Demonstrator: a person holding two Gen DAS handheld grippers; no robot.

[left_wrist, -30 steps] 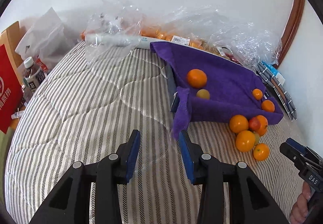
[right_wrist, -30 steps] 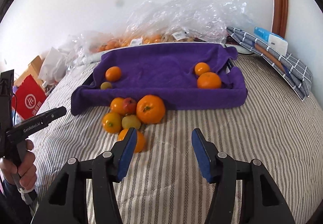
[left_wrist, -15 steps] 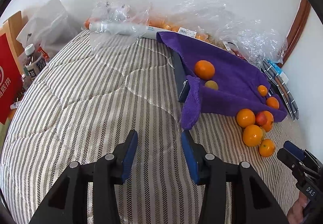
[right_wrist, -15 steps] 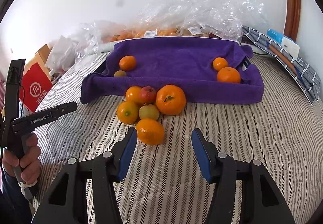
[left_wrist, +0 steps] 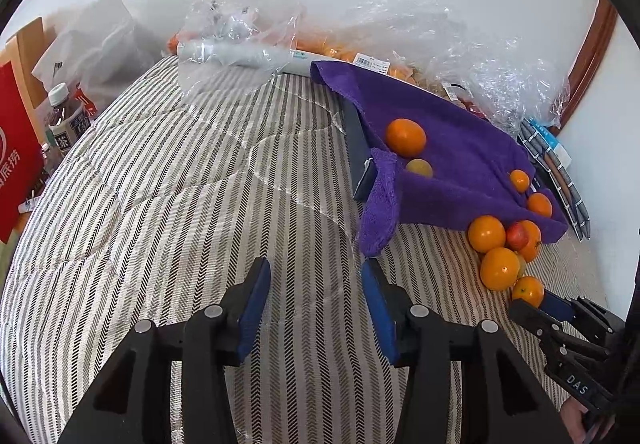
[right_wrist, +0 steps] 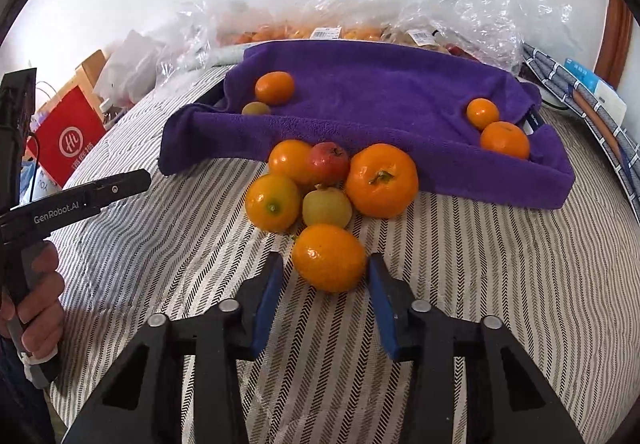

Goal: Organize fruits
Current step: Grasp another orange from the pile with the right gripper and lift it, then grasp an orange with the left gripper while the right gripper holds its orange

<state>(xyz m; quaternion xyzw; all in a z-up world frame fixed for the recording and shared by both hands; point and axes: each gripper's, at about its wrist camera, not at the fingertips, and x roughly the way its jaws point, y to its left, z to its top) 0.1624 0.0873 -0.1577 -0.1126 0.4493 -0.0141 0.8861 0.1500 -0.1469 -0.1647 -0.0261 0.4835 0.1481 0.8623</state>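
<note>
Down at the lower middle of the right wrist view, the right tongs point(right_wrist: 323, 276) straddle the nearest orange point(right_wrist: 329, 258), and their blue pads point(right_wrist: 267, 302) are closing on it. A thin gap still shows on the left side of the fruit, while the right pad sits at its edge (whether it presses yet I cannot tell). This orange lies on the striped bed cover point(right_wrist: 500, 284), at the front of a small heap. Just behind it, toward the centre of the frame, sit a yellow-green fruit point(right_wrist: 326, 207), a second orange point(right_wrist: 272, 202) to its left, a large orange with a green stem point(right_wrist: 382, 179) to its right, a reddish fruit point(right_wrist: 328, 163) and one more orange point(right_wrist: 289, 159), all huddled against the front edge of a purple towel point(right_wrist: 380, 91). On the towel, four fruits rest: two at upper left and two at the right.

From the left wrist view, the left tongs point(left_wrist: 315, 298) hang over bare striped cover at the lower middle, part-way open and widening slightly, with nothing between them. The purple towel fills the right centre there, with the heap at its lower right corner. Crinkled clear plastic bags point(left_wrist: 460, 47) lie along the wall at the top.
</note>
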